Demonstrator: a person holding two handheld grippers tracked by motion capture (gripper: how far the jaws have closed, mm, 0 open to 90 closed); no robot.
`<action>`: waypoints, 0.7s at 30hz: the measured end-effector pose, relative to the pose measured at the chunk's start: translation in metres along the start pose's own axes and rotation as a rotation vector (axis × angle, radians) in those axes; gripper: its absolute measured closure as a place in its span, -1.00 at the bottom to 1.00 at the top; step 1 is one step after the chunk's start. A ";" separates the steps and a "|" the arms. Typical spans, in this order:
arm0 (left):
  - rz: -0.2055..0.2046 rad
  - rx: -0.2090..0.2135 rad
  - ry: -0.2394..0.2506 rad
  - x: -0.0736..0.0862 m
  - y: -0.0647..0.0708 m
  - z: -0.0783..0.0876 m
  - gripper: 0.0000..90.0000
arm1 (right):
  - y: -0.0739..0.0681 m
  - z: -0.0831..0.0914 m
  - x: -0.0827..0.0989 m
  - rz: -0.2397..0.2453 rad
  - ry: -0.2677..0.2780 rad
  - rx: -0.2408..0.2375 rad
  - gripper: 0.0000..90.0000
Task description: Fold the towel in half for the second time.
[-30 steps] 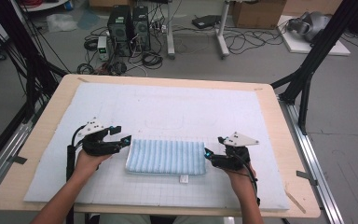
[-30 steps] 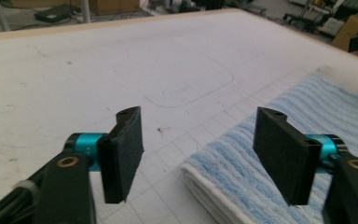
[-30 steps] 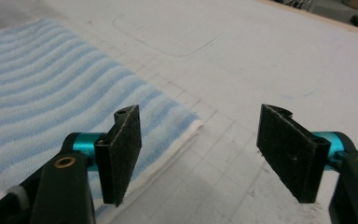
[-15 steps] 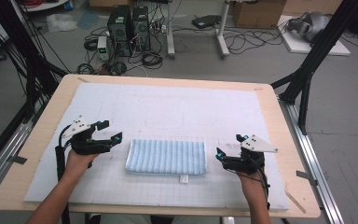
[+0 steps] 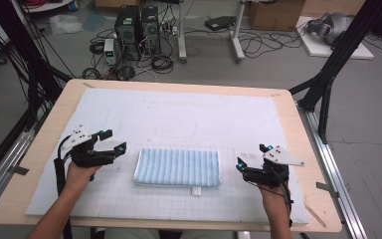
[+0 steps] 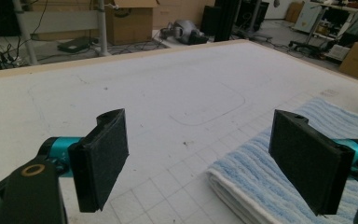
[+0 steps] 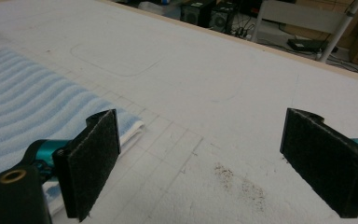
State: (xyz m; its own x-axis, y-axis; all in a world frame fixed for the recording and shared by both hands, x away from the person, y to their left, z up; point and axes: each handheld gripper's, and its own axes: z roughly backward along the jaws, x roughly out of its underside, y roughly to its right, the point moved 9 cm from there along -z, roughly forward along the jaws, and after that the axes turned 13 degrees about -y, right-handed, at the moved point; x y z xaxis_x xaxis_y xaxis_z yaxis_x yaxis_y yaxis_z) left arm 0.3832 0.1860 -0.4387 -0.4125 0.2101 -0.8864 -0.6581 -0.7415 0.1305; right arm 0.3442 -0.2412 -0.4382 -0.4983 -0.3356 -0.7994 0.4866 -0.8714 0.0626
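A folded blue-and-white striped towel (image 5: 177, 167) lies flat on the white gridded mat (image 5: 189, 114), near its front middle. My left gripper (image 5: 114, 141) hovers a short way off the towel's left end. It is open, its jaws have just been opening, and nothing is between them. In the left gripper view the gripper (image 6: 205, 158) has the towel's corner (image 6: 251, 182) just past its right pad. My right gripper (image 5: 251, 158) stands off the towel's right end. It is also open after just widening, with only bare mat between the jaws. In the right gripper view the towel (image 7: 23, 102) lies behind the left pad of the gripper (image 7: 209, 163).
The mat covers a wooden table (image 5: 298, 129). A small white tag (image 5: 196, 190) sticks out at the towel's front edge. A faint rounded outline (image 5: 175, 130) is drawn behind the towel. Black frame posts (image 5: 328, 74) flank the table; computers and cables (image 5: 134, 30) sit on the floor beyond.
Both grippers were at the towel's ends a second ago. They have drawn apart outward, away from the towel, with jaws wider. The towel lies where it was.
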 end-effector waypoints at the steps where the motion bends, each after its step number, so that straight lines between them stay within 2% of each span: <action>1: 0.000 -0.002 -0.001 0.000 0.000 0.001 -0.55 | 0.001 0.000 0.000 -0.001 0.001 0.003 -0.75; 6: -0.005 -0.004 0.005 0.000 0.000 0.003 -0.54 | 0.001 -0.002 -0.001 -0.015 0.003 -0.004 -0.75; 21: -0.015 -0.010 -0.003 0.002 0.000 0.003 -0.52 | 0.002 -0.005 -0.001 -0.017 -0.002 -0.002 -0.75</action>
State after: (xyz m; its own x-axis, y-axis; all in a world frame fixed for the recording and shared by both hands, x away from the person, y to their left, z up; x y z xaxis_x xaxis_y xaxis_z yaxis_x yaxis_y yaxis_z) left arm 0.3802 0.1886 -0.4390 -0.4044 0.2233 -0.8869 -0.6583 -0.7443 0.1128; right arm 0.3485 -0.2408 -0.4402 -0.5075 -0.3218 -0.7993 0.4798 -0.8761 0.0481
